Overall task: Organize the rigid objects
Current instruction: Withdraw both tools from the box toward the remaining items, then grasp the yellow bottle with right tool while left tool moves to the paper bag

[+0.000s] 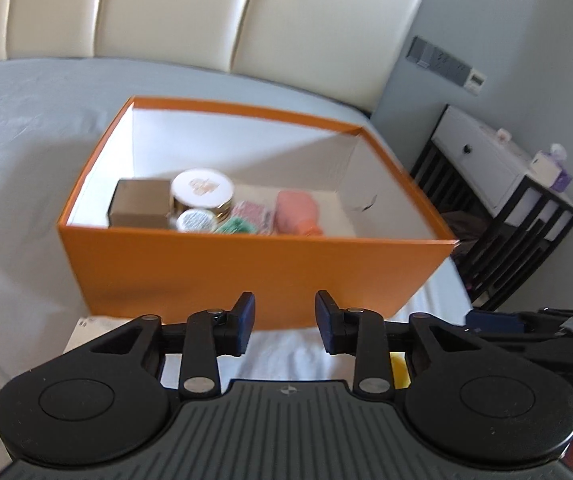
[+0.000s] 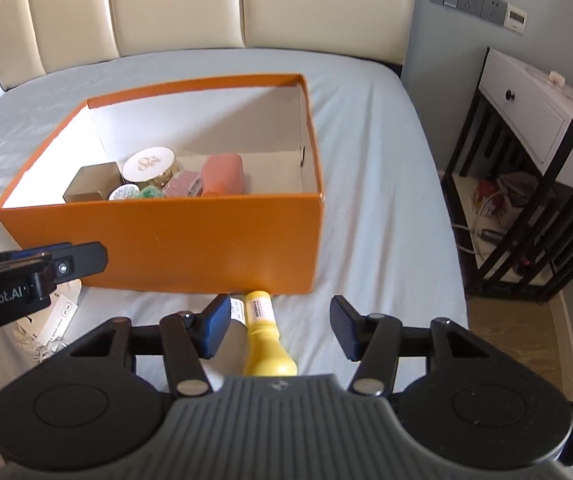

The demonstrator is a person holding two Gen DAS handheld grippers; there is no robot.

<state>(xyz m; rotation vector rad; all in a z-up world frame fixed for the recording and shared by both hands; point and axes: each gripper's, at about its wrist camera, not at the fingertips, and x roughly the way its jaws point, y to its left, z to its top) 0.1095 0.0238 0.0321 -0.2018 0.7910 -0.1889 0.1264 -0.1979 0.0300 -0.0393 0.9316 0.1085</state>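
Left gripper (image 1: pixel 284 322): fingers apart, empty, facing the box (image 2: pixel 190 240) wall. Right gripper (image 2: pixel 280 330): fingers apart, empty. Yellow bottle (image 2: pixel 264 344) lies on the bed between them, nearer the left finger, neck toward the box; right hand nearer.

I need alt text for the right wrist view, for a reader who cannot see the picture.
The open right gripper hovers above a yellow bottle lying on a pale blue bed, with nothing held between its fingers. Behind the bottle stands an open orange box with several small items inside. The left gripper enters from the left edge.
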